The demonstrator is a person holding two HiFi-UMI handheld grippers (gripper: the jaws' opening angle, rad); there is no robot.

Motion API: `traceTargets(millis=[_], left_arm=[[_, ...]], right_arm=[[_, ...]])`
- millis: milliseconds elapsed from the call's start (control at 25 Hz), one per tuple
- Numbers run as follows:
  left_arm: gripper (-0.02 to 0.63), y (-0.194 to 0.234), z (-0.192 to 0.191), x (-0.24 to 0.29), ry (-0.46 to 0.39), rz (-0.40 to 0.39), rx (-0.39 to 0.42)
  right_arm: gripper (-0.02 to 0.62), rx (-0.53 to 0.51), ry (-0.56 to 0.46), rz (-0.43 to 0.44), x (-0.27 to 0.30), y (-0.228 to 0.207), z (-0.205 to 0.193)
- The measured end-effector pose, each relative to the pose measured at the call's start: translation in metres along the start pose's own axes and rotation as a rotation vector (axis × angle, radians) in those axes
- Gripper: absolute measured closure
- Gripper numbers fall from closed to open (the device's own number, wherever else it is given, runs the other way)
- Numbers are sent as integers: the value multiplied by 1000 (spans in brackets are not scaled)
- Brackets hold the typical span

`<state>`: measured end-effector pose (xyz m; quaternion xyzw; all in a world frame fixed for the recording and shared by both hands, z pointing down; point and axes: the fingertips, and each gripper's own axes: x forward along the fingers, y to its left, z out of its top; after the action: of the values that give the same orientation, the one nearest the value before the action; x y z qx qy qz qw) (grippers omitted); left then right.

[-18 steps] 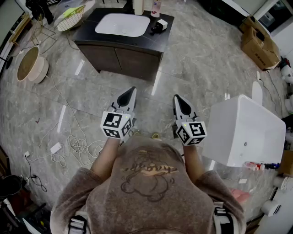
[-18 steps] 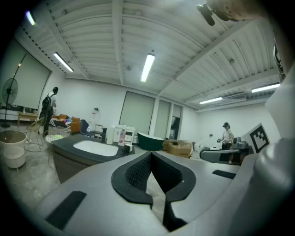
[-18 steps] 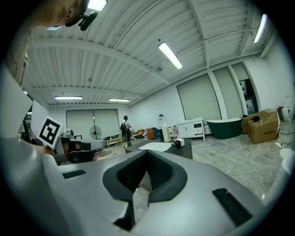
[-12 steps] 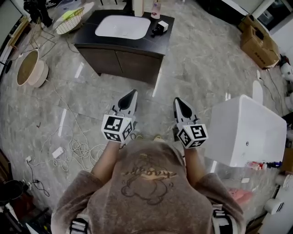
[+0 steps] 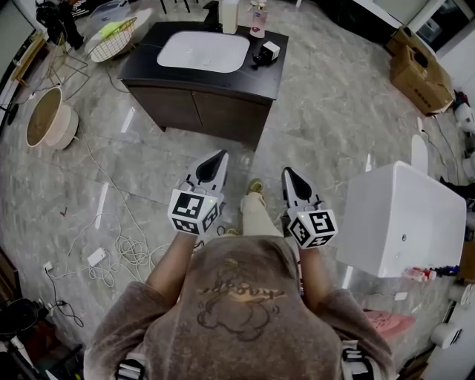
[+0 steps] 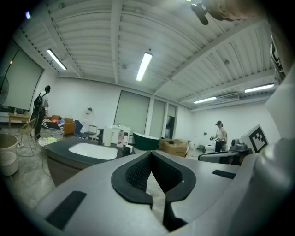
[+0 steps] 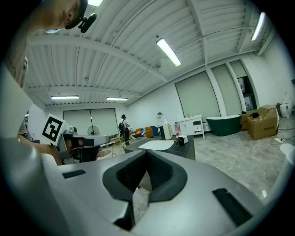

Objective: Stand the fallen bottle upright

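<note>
From the head view, you held both tongs out level over the marble floor, well short of the dark vanity counter [image 5: 148, 65]. The left gripper [image 5: 216, 156] and the right gripper [image 5: 289, 174] each came to a closed point with nothing in them. On the counter, a white bottle [image 5: 228, 15] and a pink bottle [image 5: 257, 16] stood upright at the back edge behind the basin [image 5: 202, 52]. A small white-and-black item [image 5: 267, 50] lay low near the counter's right end. It was too small to tell whether it was the fallen bottle.

In the left gripper view, your dark pads were clenched together, empty. The counter sat beyond them to the left, and only floor showed through the notch.

In the right gripper view, those pads were likewise pressed together on nothing. The counter lay ahead, with the small item at its near right corner.
</note>
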<state>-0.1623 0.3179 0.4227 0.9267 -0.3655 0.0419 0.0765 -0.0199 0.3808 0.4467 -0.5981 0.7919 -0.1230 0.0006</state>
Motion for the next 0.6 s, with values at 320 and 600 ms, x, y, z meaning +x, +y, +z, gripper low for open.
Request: traceTargets(millis=[320,600], left_arm=[[588,32,3,39,-7,-13,2],[588,58,12,86,-4,-30,-18]], right_arm=[[601,3,-4,-11,45,-22,2],[601,-7,5,7,90,-46,14]])
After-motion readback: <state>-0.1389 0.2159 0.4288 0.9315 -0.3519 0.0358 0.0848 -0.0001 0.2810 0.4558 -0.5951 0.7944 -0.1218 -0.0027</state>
